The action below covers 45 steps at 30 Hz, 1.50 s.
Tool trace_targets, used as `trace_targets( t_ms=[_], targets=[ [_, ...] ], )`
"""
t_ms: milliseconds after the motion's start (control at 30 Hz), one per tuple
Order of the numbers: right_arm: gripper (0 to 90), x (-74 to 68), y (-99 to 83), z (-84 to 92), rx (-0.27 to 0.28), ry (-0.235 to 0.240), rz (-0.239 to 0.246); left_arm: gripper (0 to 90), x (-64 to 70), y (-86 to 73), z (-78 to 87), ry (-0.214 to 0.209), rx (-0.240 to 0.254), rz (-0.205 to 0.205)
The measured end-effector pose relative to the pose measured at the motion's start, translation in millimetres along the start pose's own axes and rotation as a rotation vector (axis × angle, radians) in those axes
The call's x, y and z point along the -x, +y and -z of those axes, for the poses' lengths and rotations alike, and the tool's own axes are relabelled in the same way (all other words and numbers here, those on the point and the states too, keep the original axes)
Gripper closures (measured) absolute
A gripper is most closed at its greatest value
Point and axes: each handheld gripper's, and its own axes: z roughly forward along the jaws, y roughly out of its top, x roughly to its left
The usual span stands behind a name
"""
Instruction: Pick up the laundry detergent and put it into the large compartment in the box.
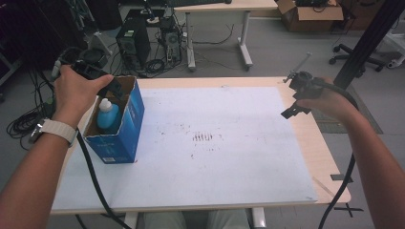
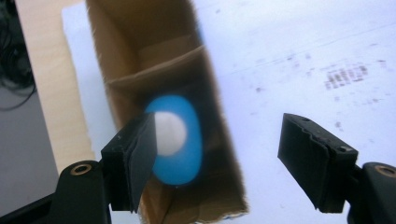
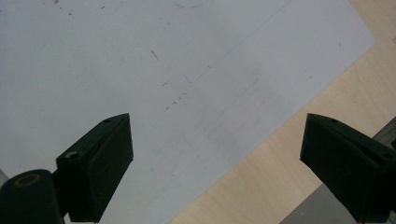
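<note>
An open blue carton (image 1: 125, 129) stands at the left end of the table, brown inside, with a cardboard divider. In it sits a blue bottle (image 1: 108, 117) with a white cap. A person's left hand holds my left gripper (image 1: 112, 88) just above the carton's far opening. In the left gripper view its jaws (image 2: 217, 135) stand apart over the carton (image 2: 140, 56), with the blurred bottle (image 2: 180, 140) well below them and nothing between the pads. My right gripper (image 1: 293, 112) hovers at the table's right side, open and holding nothing (image 3: 217, 140).
A white sheet (image 1: 215, 143) with dark smudges covers most of the wooden table (image 1: 329, 157). Beyond the far edge are computer towers (image 1: 133, 43), cables, another desk (image 1: 219, 7) and a cardboard box (image 1: 310, 14). A black post (image 1: 365, 43) rises at the right.
</note>
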Motion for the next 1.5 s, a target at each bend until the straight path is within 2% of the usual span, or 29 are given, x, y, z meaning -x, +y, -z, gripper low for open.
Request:
trace_targets(
  t_ms=[67, 100, 133, 167, 200, 233, 300, 333, 367, 400, 467, 500, 533, 567, 633, 800, 967, 1000, 1133, 1200, 1400, 1433, 1500],
  targets=[
    [9.4, -0.6, 0.4, 0.8, 0.001, -0.001, 0.002, 28.4, 6.2, 1.0, 5.3, -0.016, 0.008, -0.037],
    [9.4, -0.6, 0.4, 0.8, 0.001, -0.001, 0.002, 28.4, 6.2, 1.0, 5.3, -0.016, 0.008, -0.037],
    [9.4, -0.7, 0.4, 1.4, 0.003, -0.002, 0.002, 28.4, 15.5, 0.9, 10.0, -0.032, 0.018, -0.086],
    [9.4, -0.7, 0.4, 1.4, 0.003, -0.002, 0.002, 28.2, 15.5, 0.9, 10.0, -0.032, 0.018, -0.086],
    [9.4, -0.8, 0.3, 1.5, 0.001, -0.002, 0.002, 28.1, 22.9, 0.5, 12.7, -0.047, 0.021, -0.121],
    [9.4, -0.8, 0.3, 1.5, 0.001, -0.002, 0.002, 27.9, 22.9, 0.5, 12.7, -0.047, 0.021, -0.121],
    [9.4, -1.1, 0.1, 1.4, 0.001, -0.002, 0.003, 27.4, 31.9, 0.0, 15.4, -0.069, 0.025, -0.169],
    [9.4, -1.4, 0.1, 1.3, 0.0, -0.002, 0.004, 26.9, 38.3, -0.5, 17.8, -0.104, 0.033, -0.21],
    [9.4, -1.7, 0.0, 1.4, 0.001, -0.001, 0.002, 26.7, 42.0, -0.8, 19.0, -0.119, 0.036, -0.232],
    [9.4, -1.8, -0.2, 1.6, 0.001, -0.002, 0.003, 25.4, 42.0, -0.8, 19.0, -0.119, 0.036, -0.232],
    [9.4, -1.7, -0.4, 2.0, 0.001, -0.002, 0.002, 23.5, 49.6, -1.5, 21.3, -0.129, 0.039, -0.28],
    [9.4, -1.5, -0.9, 2.4, 0.003, -0.002, 0.002, 23.0, 57.4, -2.6, 22.7, -0.143, 0.041, -0.322],
    [9.4, -1.5, -0.9, 2.4, 0.003, -0.002, 0.002, 22.8, 57.4, -2.6, 22.7, -0.143, 0.041, -0.322],
    [9.4, -1.5, -1.2, 2.6, 0.003, -0.002, 0.002, 22.8, 65.6, -4.0, 23.5, -0.15, 0.044, -0.358],
    [9.4, -1.7, -1.3, 2.7, 0.003, -0.002, 0.001, 22.8, 68.0, -4.5, 23.9, -0.149, 0.044, -0.368],
    [9.4, -2.1, -0.9, 2.6, 0.001, -0.001, 0.002, 22.1, 86.1, -8.3, 26.8, -0.167, 0.067, -0.434],
    [9.4, -2.0, -0.9, 2.7, 0.003, -0.001, 0.002, 21.2, 95.7, -10.3, 27.7, -0.17, 0.069, -0.471],
    [9.4, -1.9, -1.0, 2.6, 0.002, -0.001, 0.002, 20.2, 100.8, -11.0, 28.5, -0.176, 0.078, -0.5],
    [9.4, -1.8, -1.0, 2.8, 0.004, -0.001, 0.001, 18.2, 105.9, -11.8, 28.8, -0.183, 0.085, -0.527],
    [9.4, -2.2, -0.7, 3.4, 0.006, -0.002, 0.001, 16.6, 110.4, -13.3, 28.3, -0.191, 0.081, -0.554],
    [9.4, -3.5, 0.9, 4.7, 0.008, -0.002, 0.004, 5.4, 116.2, -14.0, 28.3, -0.209, 0.086, -0.587],
    [9.4, -3.8, 1.3, 4.6, 0.007, -0.002, 0.005, 4.6, 118.3, -14.3, 27.3, -0.216, 0.089, -0.605],
    [9.4, -3.5, 1.9, 4.0, 0.008, -0.002, 0.005, 4.4, 119.9, -14.0, 25.8, -0.218, 0.079, -0.616]
  ],
)
